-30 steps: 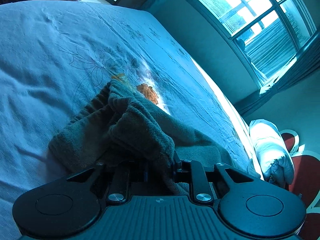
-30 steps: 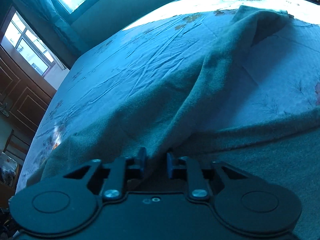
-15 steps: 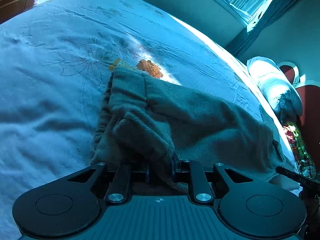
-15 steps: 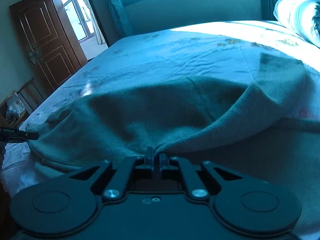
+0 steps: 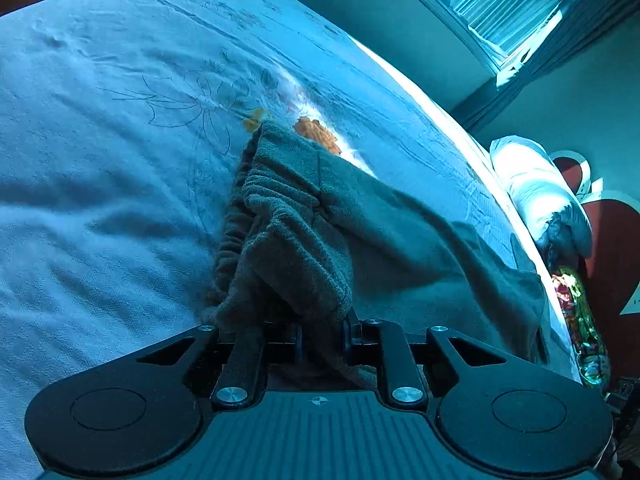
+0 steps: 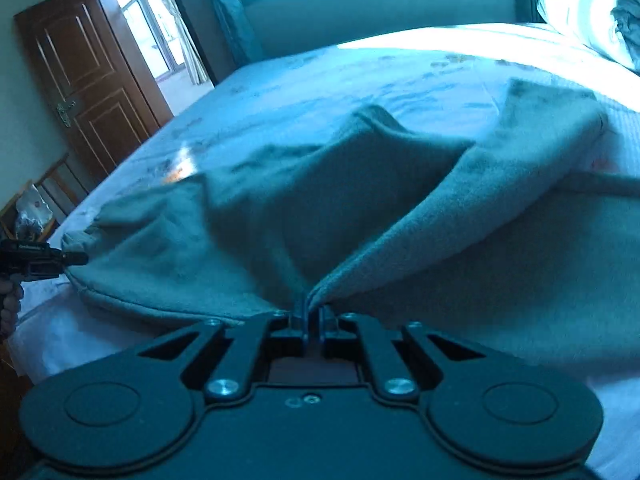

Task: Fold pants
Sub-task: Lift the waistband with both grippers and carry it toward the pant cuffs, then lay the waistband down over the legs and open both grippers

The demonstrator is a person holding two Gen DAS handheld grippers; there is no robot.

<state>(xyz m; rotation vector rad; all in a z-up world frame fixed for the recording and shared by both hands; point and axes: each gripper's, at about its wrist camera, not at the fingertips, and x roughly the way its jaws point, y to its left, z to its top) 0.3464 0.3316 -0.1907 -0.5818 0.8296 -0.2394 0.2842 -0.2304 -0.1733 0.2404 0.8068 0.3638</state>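
Grey-green fleece pants (image 5: 384,240) lie on a pale blue bed sheet (image 5: 100,160). My left gripper (image 5: 320,334) is shut on the bunched elastic waistband (image 5: 288,248) and holds it just above the bed. In the right wrist view the pants (image 6: 280,208) spread across the bed, one leg (image 6: 500,168) running to the far right. My right gripper (image 6: 312,314) is shut on a pinched fold of the pants near the bed's front edge. The left gripper also shows at the far left (image 6: 60,258).
The sheet has an embroidered flower (image 5: 192,96) and an orange patch (image 5: 316,136). A white pillow (image 5: 536,200) lies at the bed's head, also seen in the right wrist view (image 6: 592,12). A wooden door (image 6: 88,80) and a window (image 5: 500,0) line the walls.
My right gripper closed on the pants fabric and now lifts a tented fold. The left gripper kept its hold on the waistband and shifted slightly; the pants lie more spread out.
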